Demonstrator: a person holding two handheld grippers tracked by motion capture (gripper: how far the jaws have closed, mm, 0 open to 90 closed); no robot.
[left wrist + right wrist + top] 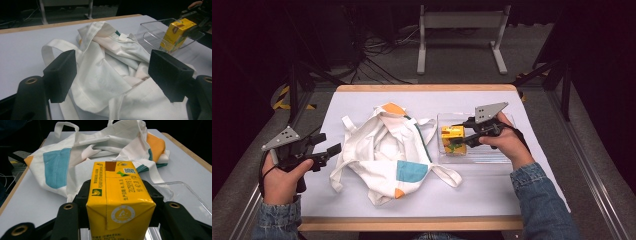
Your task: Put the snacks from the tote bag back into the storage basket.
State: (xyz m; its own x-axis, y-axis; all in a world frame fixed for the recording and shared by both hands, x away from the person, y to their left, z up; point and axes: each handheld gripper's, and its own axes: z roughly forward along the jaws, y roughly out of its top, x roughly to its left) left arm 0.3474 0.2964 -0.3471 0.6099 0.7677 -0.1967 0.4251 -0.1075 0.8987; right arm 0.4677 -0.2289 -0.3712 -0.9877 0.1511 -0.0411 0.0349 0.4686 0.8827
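Small yellow cardboard drink carton (120, 200) sits clamped between the two black jaws of the right gripper (458, 136), one pad pressed on each side face, printed top panel facing the right gripper's camera. In the high view the carton (452, 137) is at the left end of a clear plastic rectangular tray (492, 155), apparently just above its floor; whether it touches the floor cannot be told. The tray lies on the right half of the desk, close to the right edge, on a pale lilac sheet (362, 102) that covers the wooden desk top (422, 88). Just left of the tray, about mid-desk, lies a crumpled white cloth tote bag with teal and orange patches (384, 152), its handles splayed out; one strap end reaches toward the tray's near left corner. The left gripper (329, 152) hovers by the desk's left edge, near the bag's left side, jaws wide apart and holding nothing, the bag (107, 72) visible between them.
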